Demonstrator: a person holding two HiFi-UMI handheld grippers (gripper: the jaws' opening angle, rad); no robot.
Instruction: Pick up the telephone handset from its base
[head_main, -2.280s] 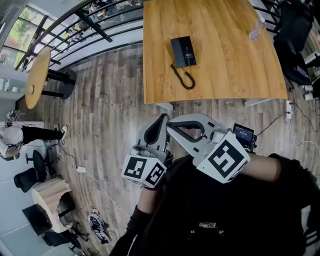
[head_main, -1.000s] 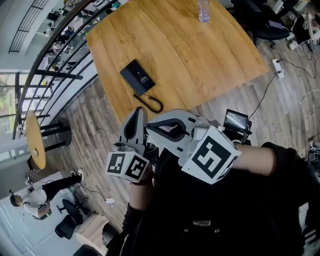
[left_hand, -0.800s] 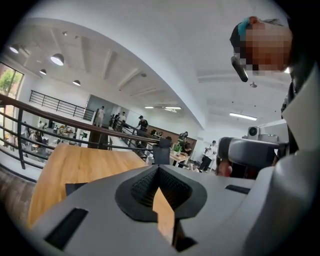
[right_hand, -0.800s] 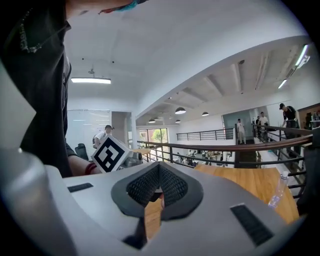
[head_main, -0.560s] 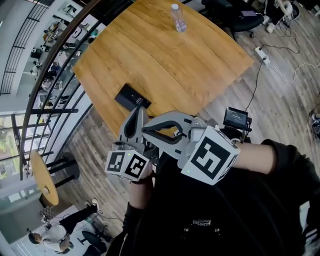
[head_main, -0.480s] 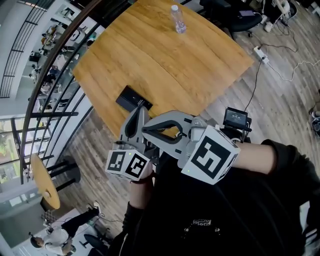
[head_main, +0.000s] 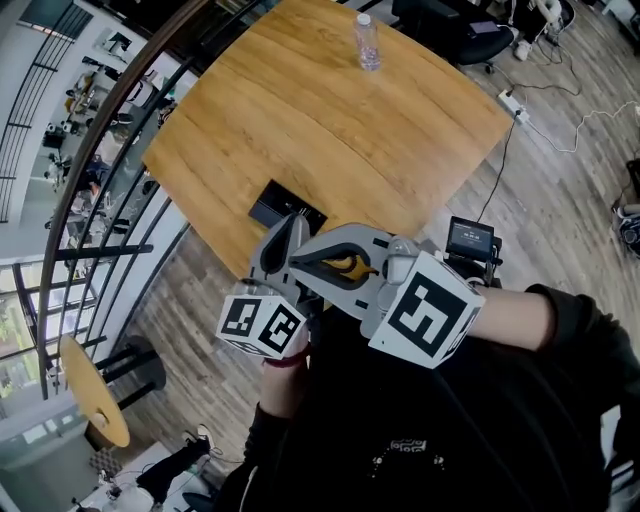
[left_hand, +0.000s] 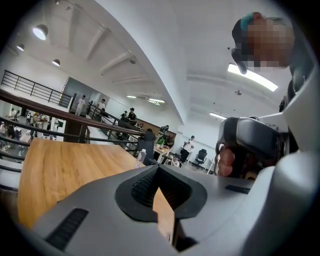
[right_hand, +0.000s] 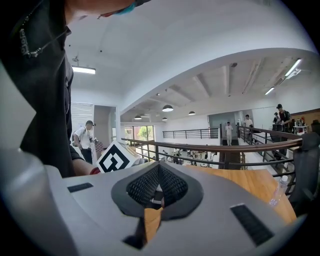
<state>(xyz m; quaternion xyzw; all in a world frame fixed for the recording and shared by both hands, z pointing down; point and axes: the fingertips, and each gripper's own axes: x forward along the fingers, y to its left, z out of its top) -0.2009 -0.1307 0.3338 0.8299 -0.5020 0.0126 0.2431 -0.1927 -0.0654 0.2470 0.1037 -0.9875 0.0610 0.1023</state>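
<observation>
In the head view I see the phone on the bench near its edge, half hidden behind my left hand-held gripper and right hand-held gripper; the left gripper view shows its jaws pressed together, empty, the right gripper view likewise.

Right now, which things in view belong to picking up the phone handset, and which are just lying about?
For the job:
telephone
wooden table under it
left gripper, shut
right gripper, shut

Just lying about:
water bottle at the table's far end
power strip on the floor
small round table
</observation>
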